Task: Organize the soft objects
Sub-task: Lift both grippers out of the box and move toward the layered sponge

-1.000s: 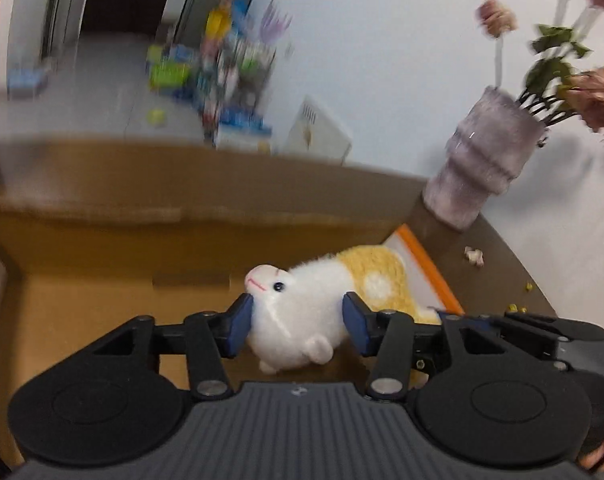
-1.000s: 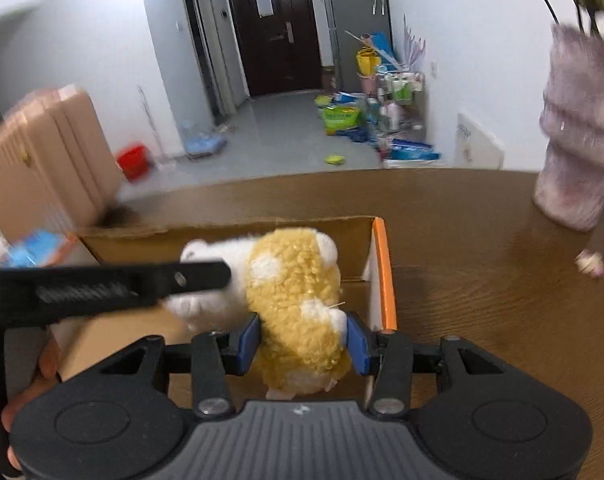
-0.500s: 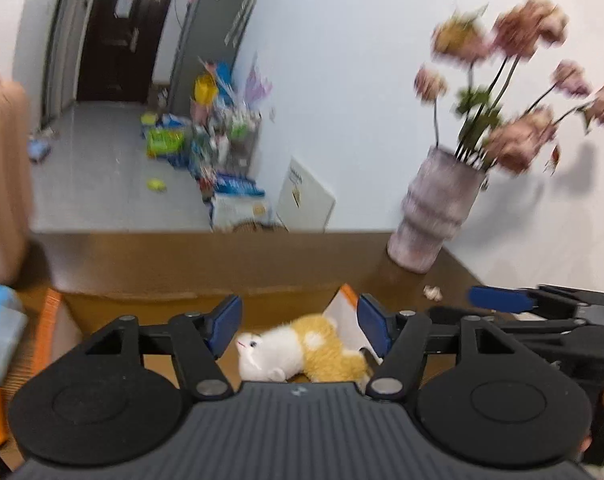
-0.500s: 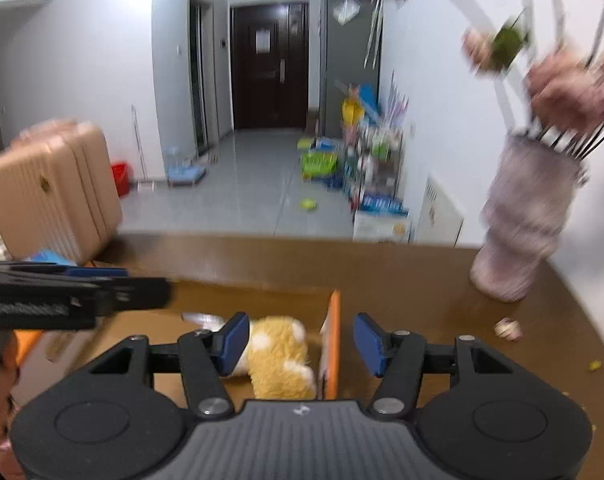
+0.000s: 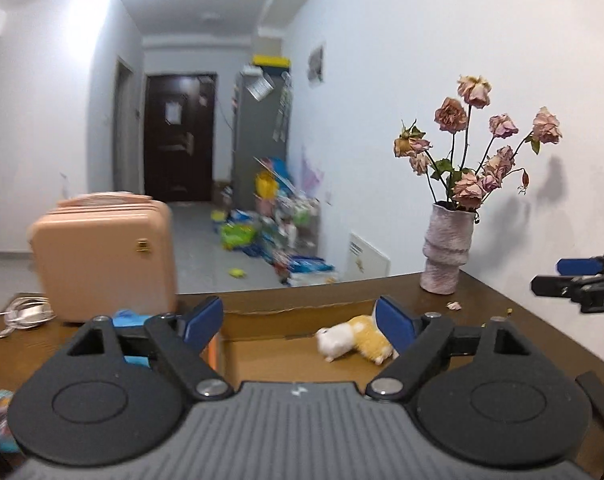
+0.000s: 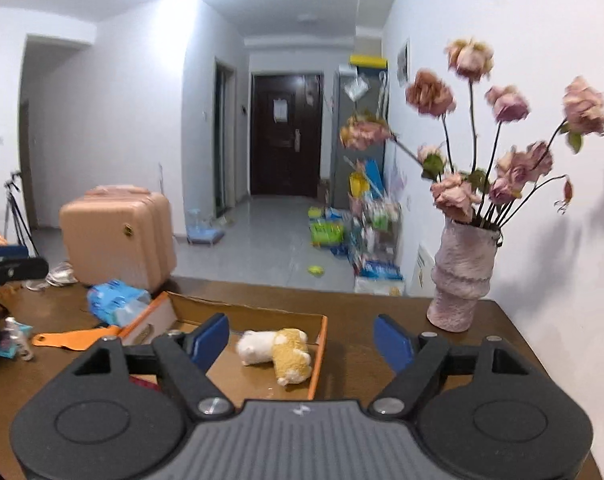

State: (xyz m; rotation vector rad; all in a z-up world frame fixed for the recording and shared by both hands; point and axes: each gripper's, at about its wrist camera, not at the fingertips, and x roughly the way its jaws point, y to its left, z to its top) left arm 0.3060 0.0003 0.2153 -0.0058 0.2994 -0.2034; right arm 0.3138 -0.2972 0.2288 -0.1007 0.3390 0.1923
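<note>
A white and yellow plush hamster (image 5: 352, 341) lies on its side on the floor of an open cardboard box (image 5: 261, 316), near the right wall; it also shows in the right wrist view (image 6: 279, 351) inside the box (image 6: 257, 312). My left gripper (image 5: 299, 326) is open and empty, raised above and behind the box. My right gripper (image 6: 302, 338) is open and empty too, held back from the box. The right gripper's tip (image 5: 578, 268) shows at the right edge of the left wrist view.
A pink vase of dried roses (image 6: 462, 276) stands at the table's far right. A pink suitcase (image 5: 105, 256) stands at the far left. A blue packet (image 6: 115, 304), an orange box flap (image 6: 73, 338) and a small toy (image 6: 15, 334) lie left of the box. White cables (image 5: 17, 314) lie at left.
Both grippers let go of the plush hamster, opened wide and pulled up and back. The hamster now lies in the box.
</note>
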